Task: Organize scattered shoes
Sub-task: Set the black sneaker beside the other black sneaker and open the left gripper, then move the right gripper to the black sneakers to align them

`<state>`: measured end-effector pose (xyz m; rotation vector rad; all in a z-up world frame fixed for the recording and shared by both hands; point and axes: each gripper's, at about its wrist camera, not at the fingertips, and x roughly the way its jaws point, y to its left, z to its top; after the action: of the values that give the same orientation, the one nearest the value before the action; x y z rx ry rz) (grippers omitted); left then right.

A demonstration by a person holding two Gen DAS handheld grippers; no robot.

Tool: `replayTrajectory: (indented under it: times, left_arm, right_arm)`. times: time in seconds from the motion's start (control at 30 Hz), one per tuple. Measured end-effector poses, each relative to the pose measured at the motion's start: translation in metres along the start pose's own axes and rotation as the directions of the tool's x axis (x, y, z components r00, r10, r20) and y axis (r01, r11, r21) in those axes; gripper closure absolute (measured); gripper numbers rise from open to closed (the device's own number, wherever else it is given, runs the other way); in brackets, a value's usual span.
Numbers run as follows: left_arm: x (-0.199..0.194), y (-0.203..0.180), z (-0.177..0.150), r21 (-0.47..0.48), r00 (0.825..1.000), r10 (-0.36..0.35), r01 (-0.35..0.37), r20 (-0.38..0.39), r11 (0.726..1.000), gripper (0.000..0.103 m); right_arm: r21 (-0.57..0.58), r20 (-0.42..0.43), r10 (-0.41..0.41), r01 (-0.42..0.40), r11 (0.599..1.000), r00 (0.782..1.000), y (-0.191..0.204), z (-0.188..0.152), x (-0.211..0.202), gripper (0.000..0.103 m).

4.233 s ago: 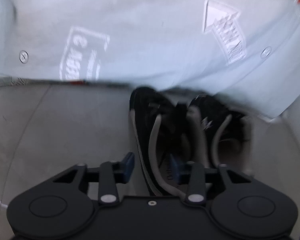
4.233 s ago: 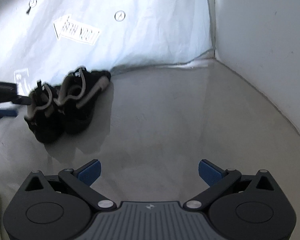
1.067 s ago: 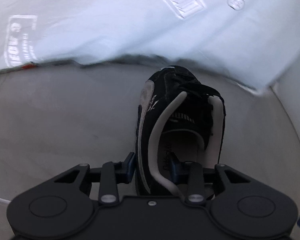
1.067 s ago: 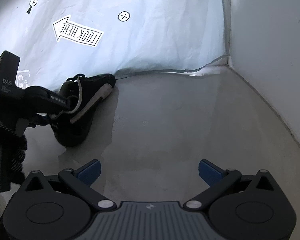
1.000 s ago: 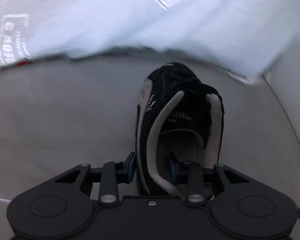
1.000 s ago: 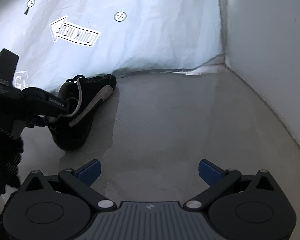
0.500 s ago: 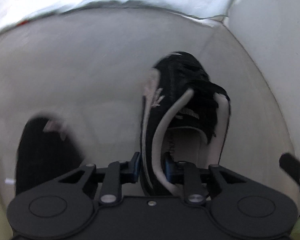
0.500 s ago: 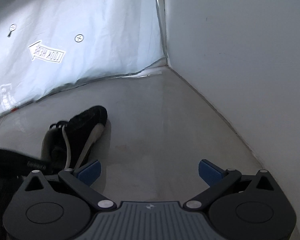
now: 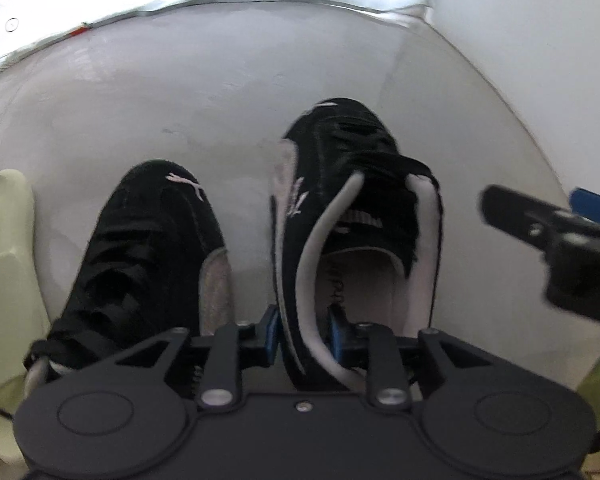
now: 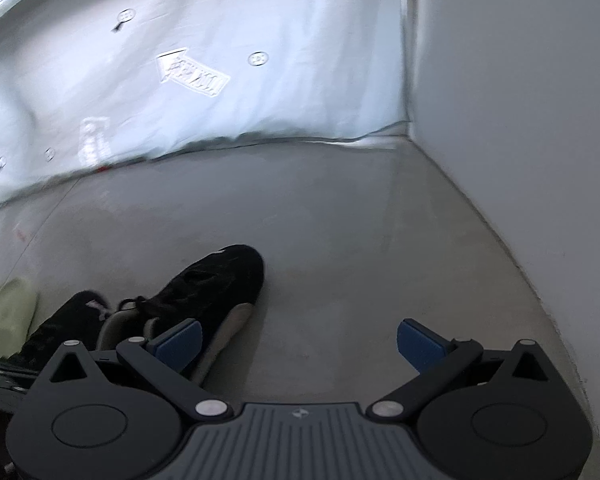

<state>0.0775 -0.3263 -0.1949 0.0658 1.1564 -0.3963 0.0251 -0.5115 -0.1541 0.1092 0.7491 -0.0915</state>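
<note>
Since a moment ago, the black shoe [image 9: 352,236] is sitting much nearer its twin [image 9: 144,248], away from the far sheet [image 10: 220,80]. Both are lying side by side on the floor [image 9: 180,100], near its left edge, beside a pale green slipper [image 9: 4,248]. The left gripper [image 9: 304,332] is pinching the shoe's grey side wall, and its jaws are opening. The right gripper [image 10: 300,344] is hanging wide and empty. If the jaws let go crookedly, the shoe may be tipping over.
</note>
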Motion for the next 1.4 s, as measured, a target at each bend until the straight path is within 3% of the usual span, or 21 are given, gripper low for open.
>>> replayTrajectory:
  times: [0.2, 0.3, 0.37, 0.53, 0.73, 0.93, 1.07, 1.4]
  left_arm:
    - [-0.019, 0.002, -0.001, 0.039, 0.999, -0.04, 0.042, -0.031, 0.998, 0.067]
    - [-0.046, -0.002, -0.004, 0.122, 0.998, -0.042, 0.036, 0.044, 0.992, 0.038]
    - [-0.058, -0.007, -0.005, 0.181, 0.996, -0.026, 0.01, 0.083, 0.983, 0.038]
    - [-0.088, 0.008, -0.011, 0.14, 0.98, -0.095, 0.071, 0.175, 0.988, 0.037]
    - [-0.102, 0.04, -0.024, 0.054, 0.972, -0.005, -0.008, 0.237, 0.998, 0.037]
    - [-0.107, 0.075, -0.039, -0.057, 0.972, 0.039, -0.027, 0.23, 0.998, 0.036]
    - [-0.109, 0.084, -0.037, -0.092, 0.968, 0.049, -0.027, 0.245, 0.995, 0.036]
    - [-0.1, 0.081, -0.021, -0.135, 0.962, 0.047, -0.01, 0.271, 0.991, 0.036]
  right_arm:
    - [-0.028, 0.003, -0.02, 0.02, 0.999, 1.0, 0.008, -0.013, -0.017, 0.0]
    - [-0.006, 0.005, -0.031, 0.031, 0.999, 0.999, 0.005, -0.014, -0.022, 0.0]
    - [0.002, 0.007, -0.032, 0.032, 0.999, 0.999, 0.005, -0.016, -0.026, 0.0]
    - [0.003, 0.002, -0.011, 0.011, 1.0, 1.0, 0.012, -0.02, -0.03, 0.0]
    - [-0.021, -0.063, 0.034, -0.035, 0.999, 0.997, 0.027, -0.025, -0.024, 0.0]
    - [-0.157, -0.207, 0.077, -0.111, 0.981, 0.975, 0.056, -0.033, -0.003, 0.0]
    - [-0.217, -0.22, 0.038, -0.087, 0.972, 0.975, 0.064, -0.033, 0.0, 0.0]
    - [-0.128, -0.276, -0.049, 0.013, 0.992, 0.96, 0.008, -0.016, 0.017, 0.0]
